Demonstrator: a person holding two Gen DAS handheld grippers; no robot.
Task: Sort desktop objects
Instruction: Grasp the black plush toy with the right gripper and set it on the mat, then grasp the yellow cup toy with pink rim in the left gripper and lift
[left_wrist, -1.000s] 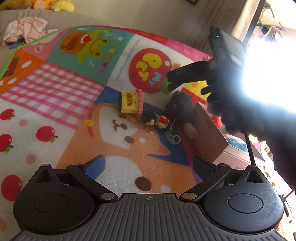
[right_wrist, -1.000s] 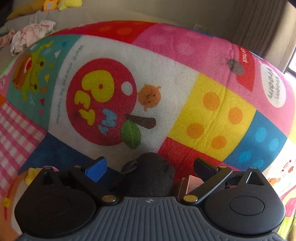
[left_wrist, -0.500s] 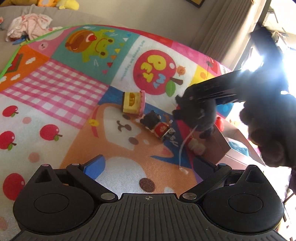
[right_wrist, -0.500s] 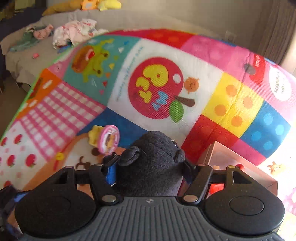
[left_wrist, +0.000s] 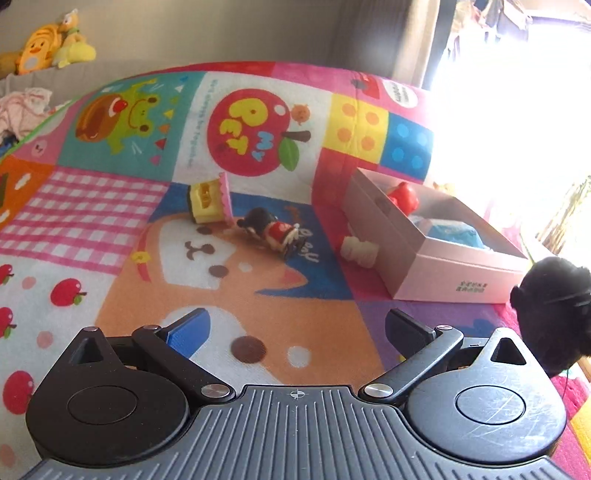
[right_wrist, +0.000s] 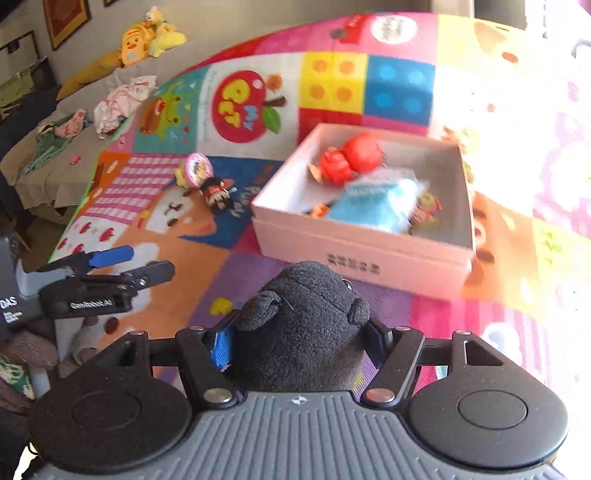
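Right hand-held gripper (right_wrist: 301, 343) clenched on the black plush toy (right_wrist: 303, 325); both pads press its sides, head sticks out forward past the fingers. Toy is lifted off the play mat (right_wrist: 229, 266), hanging above a purple patch just short of the near wall of the pink cardboard box (right_wrist: 354, 254). In the left wrist view the same plush (left_wrist: 546, 310) shows at the right edge, in the air beside the box's near corner.

Left hand-held gripper (left_wrist: 295, 328) released, jaws spread wide, nothing between them, over the orange dog print of the mat. From the right wrist view it sits at the left (right_wrist: 133, 264), blue pad and black pad apart.

Box is open-topped, resting on the mat toward its right side. Inside: red figure (right_wrist: 351, 158) by the far wall, light blue pouch (right_wrist: 376, 199) in the middle, small orange bits beside it, too blurred to name.

Still loose on the mat: yellow-and-pink toy (left_wrist: 210, 199) tipped on its side on the blue patch, small doll with black hair and red top (left_wrist: 273, 230) just beside it, lying down. A small white item (left_wrist: 360, 249) touches the box's left outer wall.

Beyond the mat's far-left edge: crumpled clothes (right_wrist: 122, 99) on a grey-brown surface, yellow stuffed animals (right_wrist: 147, 35) at the wall.
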